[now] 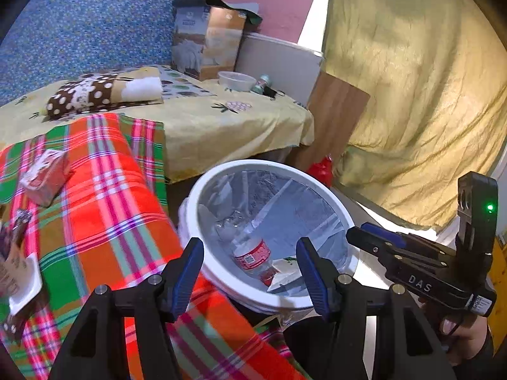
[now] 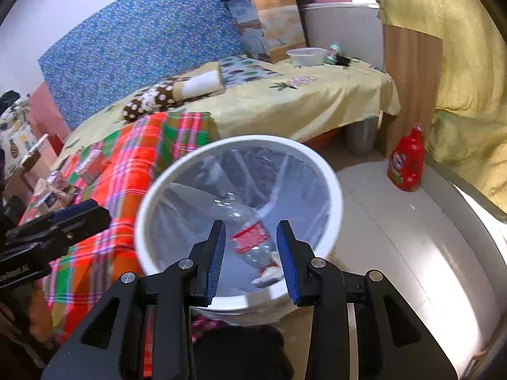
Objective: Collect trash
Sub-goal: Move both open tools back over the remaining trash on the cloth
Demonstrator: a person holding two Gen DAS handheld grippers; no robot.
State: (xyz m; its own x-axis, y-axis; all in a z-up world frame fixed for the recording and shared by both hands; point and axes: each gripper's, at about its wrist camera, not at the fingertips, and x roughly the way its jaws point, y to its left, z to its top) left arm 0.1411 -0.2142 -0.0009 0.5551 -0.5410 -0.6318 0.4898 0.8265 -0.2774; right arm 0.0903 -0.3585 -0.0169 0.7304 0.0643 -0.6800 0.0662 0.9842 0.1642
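Note:
A white trash bin (image 1: pixel 253 163) lined with clear plastic stands on the floor beside the bed. At its bottom lie a clear plastic bottle (image 1: pixel 252 255) with a red label and a scrap of white paper (image 1: pixel 285 272). My left gripper (image 1: pixel 250 247) is open and empty above the bin's near rim. My right gripper (image 2: pixel 250 228) hangs over the bin (image 2: pixel 253 141), jaws apart, with the bottle (image 2: pixel 250 237) below them and free of the pads. A red-and-white carton (image 1: pixel 44 174) and wrappers (image 1: pixel 19 253) lie on the plaid blanket (image 1: pixel 104 209).
A red detergent jug (image 2: pixel 407 164) stands on the tiled floor by a wooden board (image 2: pixel 408 88). On the bed's far end are a cardboard box (image 1: pixel 206 38), a plastic bowl (image 1: pixel 236 80) and a small bottle (image 1: pixel 261 84). A yellow curtain (image 1: pixel 412 95) hangs on the right.

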